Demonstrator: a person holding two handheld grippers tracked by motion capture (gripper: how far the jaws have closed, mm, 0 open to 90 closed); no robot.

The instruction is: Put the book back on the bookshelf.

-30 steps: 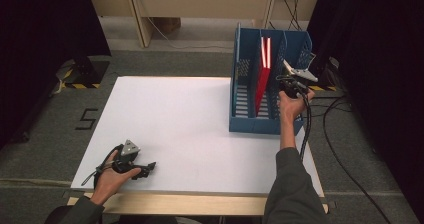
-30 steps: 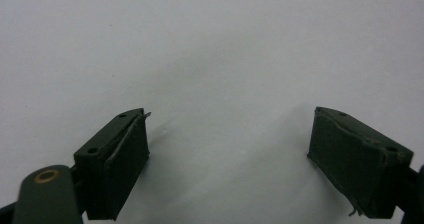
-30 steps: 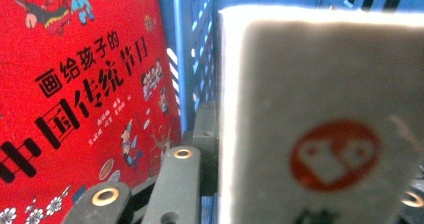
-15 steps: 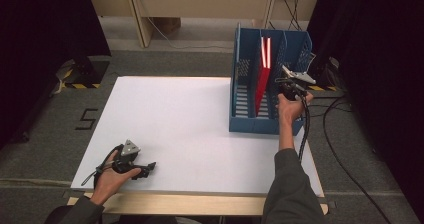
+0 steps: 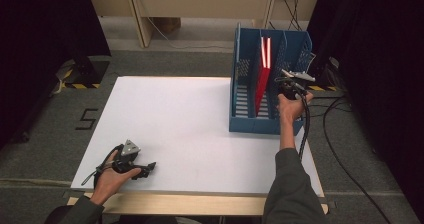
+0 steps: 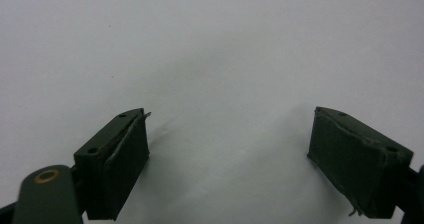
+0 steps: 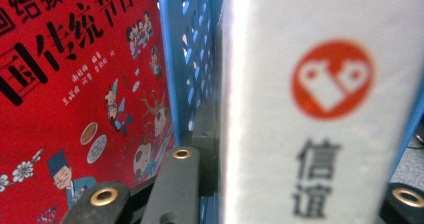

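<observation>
A blue file rack [image 5: 252, 125] stands at the table's far right, and its perforated divider [image 7: 189, 59] runs up the right gripper view. A red picture book [image 5: 261, 86] stands upright in the rack's middle slot, with its cover [image 7: 75, 84] close on the left. My right gripper [image 5: 287, 85] is at the rack's right slot. Its jaws are closed on the spine of a white book [image 7: 310, 109] with an orange logo, which stands between them [image 7: 290, 196]. My left gripper [image 5: 146, 170] rests on the white table [image 5: 190, 119] near the front left, jaws wide open [image 6: 230, 154] with nothing between them.
A cable [image 5: 305, 129] trails from the right gripper down along the forearm. Behind the table are wooden furniture legs [image 5: 140, 14] and floor cables [image 5: 345, 109]. Dark curtains hang on both sides.
</observation>
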